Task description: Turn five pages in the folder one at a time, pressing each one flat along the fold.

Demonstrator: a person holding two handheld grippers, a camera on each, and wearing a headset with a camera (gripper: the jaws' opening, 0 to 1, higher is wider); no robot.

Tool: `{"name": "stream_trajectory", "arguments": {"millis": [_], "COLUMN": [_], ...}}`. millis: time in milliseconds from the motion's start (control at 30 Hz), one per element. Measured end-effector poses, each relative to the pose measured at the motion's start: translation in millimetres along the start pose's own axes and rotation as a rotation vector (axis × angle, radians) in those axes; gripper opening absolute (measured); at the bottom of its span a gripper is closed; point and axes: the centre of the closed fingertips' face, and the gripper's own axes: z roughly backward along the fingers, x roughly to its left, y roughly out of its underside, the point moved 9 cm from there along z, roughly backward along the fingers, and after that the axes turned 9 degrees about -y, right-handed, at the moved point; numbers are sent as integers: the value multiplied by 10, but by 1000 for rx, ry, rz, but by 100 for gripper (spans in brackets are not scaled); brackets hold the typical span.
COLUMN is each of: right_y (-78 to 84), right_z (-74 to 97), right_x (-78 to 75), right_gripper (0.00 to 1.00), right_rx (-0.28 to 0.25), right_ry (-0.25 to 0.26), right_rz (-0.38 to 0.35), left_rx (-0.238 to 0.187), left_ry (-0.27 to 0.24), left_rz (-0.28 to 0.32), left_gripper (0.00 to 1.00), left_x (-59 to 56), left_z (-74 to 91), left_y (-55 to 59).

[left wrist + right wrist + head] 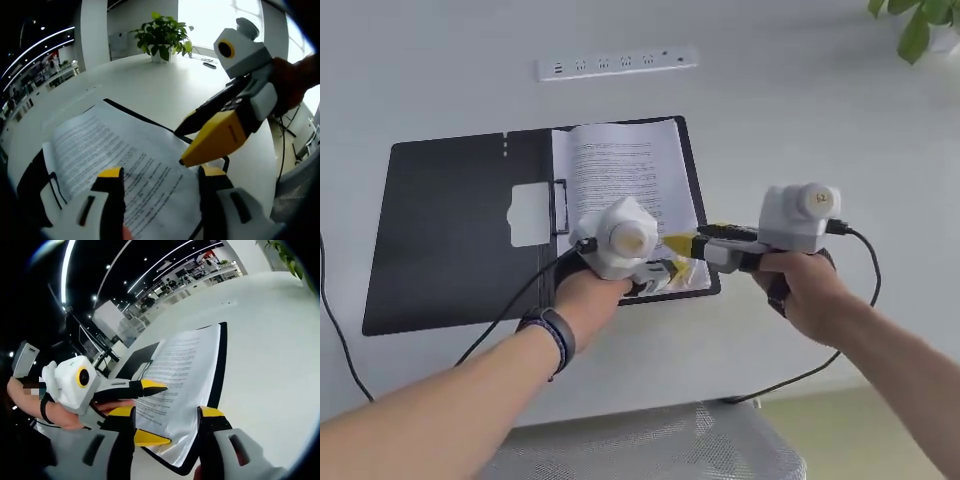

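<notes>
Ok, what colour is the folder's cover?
The folder is black, with white printed pages inside. It shows best in the head view.

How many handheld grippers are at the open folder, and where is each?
2. The left gripper is over the printed page, at its near edge; the right gripper enters from the right, tips at the page's near right corner. None seems hidden.

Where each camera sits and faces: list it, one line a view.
Head view: on the headset, looking down at the folder; both forearms show.
Left gripper view: on the left gripper, looking across the page toward a plant; a hand shows.
Right gripper view: on the right gripper, facing along the page; a wrist shows.
Shared: the page and the other gripper.
</notes>
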Motion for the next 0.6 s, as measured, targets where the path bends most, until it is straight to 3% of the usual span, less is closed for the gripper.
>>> {"name": "stream_trajectory", "arguments": {"millis": [600], "right_y": [14], "right_z": [74], "right_x": [-86], "right_gripper": [25], "right_rx": [-38], "right_ry": [-15], "right_rz": [-69], "left_rx": [8], "left_ry": [20], "left_rz": [21], "left_gripper": [60], "left_x": [7], "left_z": [14], "left_y": [-6]}}
